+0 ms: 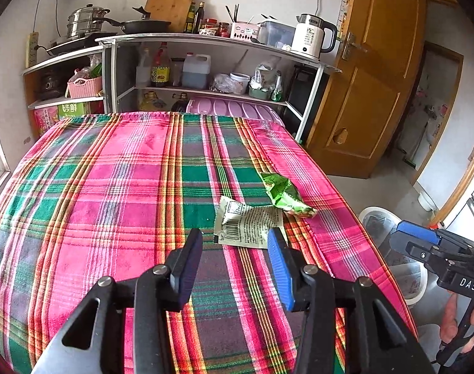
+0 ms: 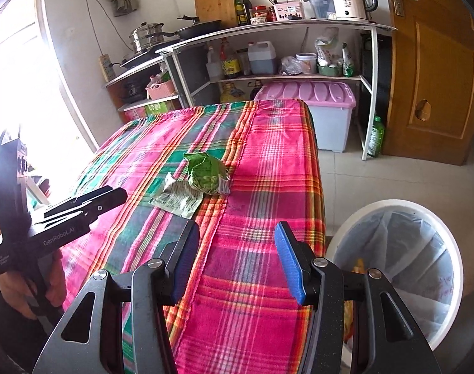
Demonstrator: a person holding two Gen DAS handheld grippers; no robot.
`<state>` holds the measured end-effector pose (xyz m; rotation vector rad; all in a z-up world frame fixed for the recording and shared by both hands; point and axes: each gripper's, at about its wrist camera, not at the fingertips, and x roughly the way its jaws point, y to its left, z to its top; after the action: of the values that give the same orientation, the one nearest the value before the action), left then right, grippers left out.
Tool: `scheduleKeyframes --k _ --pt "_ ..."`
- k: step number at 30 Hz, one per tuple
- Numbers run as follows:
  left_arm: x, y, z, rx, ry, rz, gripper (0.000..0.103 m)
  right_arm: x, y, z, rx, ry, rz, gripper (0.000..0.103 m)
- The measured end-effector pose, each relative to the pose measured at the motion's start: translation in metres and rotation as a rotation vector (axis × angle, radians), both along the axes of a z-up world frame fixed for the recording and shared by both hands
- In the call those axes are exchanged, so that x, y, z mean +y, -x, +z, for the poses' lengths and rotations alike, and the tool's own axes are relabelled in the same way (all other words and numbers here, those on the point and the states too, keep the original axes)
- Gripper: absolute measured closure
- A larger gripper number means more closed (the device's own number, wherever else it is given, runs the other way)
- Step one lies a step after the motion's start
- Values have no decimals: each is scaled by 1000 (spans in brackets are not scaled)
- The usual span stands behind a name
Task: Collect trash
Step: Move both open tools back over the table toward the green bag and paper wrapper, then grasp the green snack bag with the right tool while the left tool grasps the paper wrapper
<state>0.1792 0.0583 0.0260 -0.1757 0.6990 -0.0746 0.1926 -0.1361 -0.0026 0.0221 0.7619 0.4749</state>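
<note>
The counter (image 1: 112,187) carries a loose plaid cloth (image 2: 268,187). Any finger dragged across it can bunch the fabric and shift the trash.

The lined bin (image 2: 392,249) stands on the floor beside the counter's right edge, apart from it. A piece released short of the rim would fall to the floor.

Two pieces lie near the right edge, touching or overlapping. The green wrapper (image 1: 283,194) is crumpled, so a shallow pinch may slip off. The flat printed packet (image 1: 249,226) lies flush, so the fingers may catch cloth with it, or lift both pieces and drop one.

Left gripper (image 1: 235,237): fingers released, nothing between them, just short of the packet. Right gripper (image 2: 237,233): fingers released, empty, over the right edge.
</note>
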Motion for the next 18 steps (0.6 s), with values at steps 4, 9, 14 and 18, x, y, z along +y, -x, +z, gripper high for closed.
scheduleKeyframes --k 4,9,14,18 --pt "7 -3 -2 8 -5 19 58 11 -11 -5 20 0 18 51" --pt "18 -7 -3 10 -13 31 57 28 -26 -9 36 12 40 51" --pt "30 -11 -5 3 -20 53 56 50 -45 -14 54 31 69 51" --pt "43 -12 -11 12 -2 68 55 70 -59 -16 53 49 94 50"
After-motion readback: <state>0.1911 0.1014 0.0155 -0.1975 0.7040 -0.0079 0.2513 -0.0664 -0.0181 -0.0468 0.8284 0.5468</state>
